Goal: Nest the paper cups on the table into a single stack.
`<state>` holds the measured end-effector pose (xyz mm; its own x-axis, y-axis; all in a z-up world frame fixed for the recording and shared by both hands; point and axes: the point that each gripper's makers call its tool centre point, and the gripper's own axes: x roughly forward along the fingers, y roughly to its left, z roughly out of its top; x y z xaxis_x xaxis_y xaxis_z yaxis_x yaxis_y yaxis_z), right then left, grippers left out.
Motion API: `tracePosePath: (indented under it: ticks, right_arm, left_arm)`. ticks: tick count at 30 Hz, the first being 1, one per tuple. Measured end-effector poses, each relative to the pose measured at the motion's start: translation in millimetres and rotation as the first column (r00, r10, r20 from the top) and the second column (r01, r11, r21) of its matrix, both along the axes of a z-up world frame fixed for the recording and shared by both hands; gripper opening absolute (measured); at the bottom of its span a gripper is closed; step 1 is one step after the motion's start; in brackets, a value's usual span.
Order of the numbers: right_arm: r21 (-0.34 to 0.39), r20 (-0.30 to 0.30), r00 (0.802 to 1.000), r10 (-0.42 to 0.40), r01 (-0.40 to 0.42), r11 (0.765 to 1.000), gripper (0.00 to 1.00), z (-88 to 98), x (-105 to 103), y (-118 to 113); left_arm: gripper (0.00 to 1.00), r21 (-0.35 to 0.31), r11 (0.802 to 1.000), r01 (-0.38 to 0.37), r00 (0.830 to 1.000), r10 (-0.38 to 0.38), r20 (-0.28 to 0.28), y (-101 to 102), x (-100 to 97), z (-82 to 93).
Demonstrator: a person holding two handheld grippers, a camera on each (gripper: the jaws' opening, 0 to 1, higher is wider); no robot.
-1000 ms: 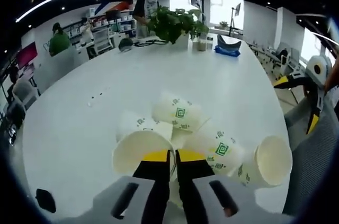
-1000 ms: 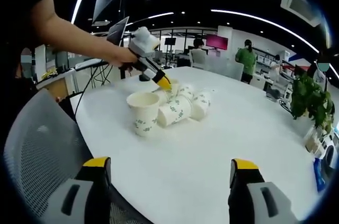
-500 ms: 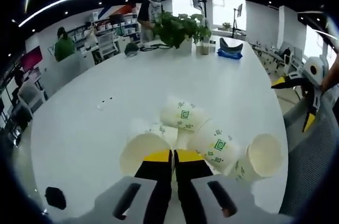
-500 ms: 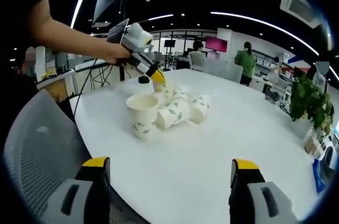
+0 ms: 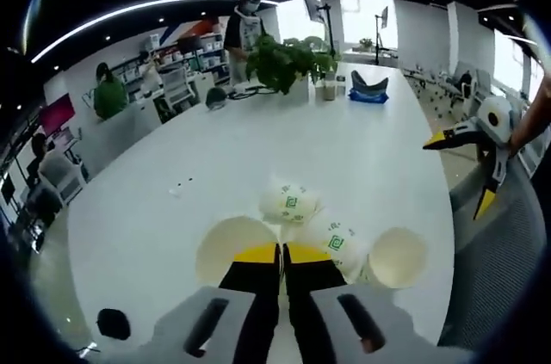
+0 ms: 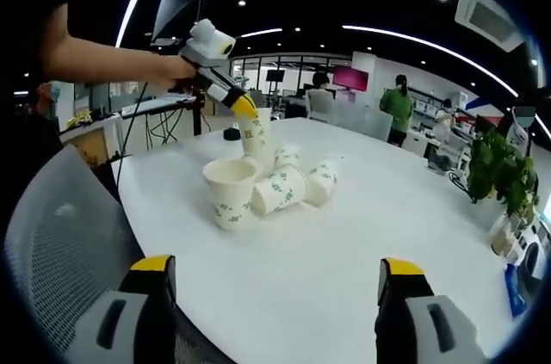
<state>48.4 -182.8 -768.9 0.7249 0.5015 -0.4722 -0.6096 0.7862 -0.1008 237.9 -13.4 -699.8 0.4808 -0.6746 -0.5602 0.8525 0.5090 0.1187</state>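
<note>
The left gripper (image 6: 244,108) is pinching the rim of a white paper cup with green print (image 6: 254,132), jaws pressed together on it (cup hanging above the pile). Just below lie the other white paper cups (image 6: 277,190) on the white round table (image 6: 362,243). The right gripper (image 6: 273,282) is hanging spread wide, well short of them.

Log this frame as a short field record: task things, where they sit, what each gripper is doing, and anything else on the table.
surface: white table
lifted cup: paper cup pinched at its rim by the left gripper, raised above the cluster
upright cup: open-topped cup standing nearest the chair
lying cups: cups on their sides beside it
right gripper: right gripper open, holding nothing, away from the cups
far end: potted plant
</note>
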Motion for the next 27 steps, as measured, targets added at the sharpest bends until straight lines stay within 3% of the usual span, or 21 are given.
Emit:
tracePosePath:
  ticks: [2, 8, 16, 18, 27]
  right_arm:
    - [0.001, -0.003, 1.0, 0.0, 0.0, 1.0, 0.99, -0.4, -0.2, 0.2]
    - [0.001, -0.007, 1.0, 0.003, -0.003, 1.0, 0.98, -0.9, -0.7, 0.9]
    - [-0.001, -0.009, 1.0, 0.002, -0.002, 1.0, 0.98, -1.2, -1.1, 0.9]
    - [-0.002, -0.004, 1.0, -0.003, 0.003, 1.0, 0.99, -0.6, -0.4, -0.1]
    - [0.002, 0.011, 1.0, -0.008, 0.008, 1.0, 1.0, 2.5, 0.3, -0.8]
  left_arm:
    - [0.0, 0.002, 1.0, 0.002, 1.0, -0.002, 0.009, 0.7, 1.4, 1.0]
    - [0.0, -0.014, 1.0, 0.026, 0.999, -0.026, 0.032, -2.6, -10.6, 25.4]
    - [0.0, -0.048, 0.994, 0.1, 0.994, -0.097, 0.051, -19.0, -44.9, 61.9]
    - [0.0, -0.057, 0.991, 0.123, 0.991, -0.119, 0.055, -29.8, -62.7, 74.2]
    - [0.0, -0.038, 0.977, 0.21, 0.976, -0.208, 0.059, -40.2, -92.0, 77.8]
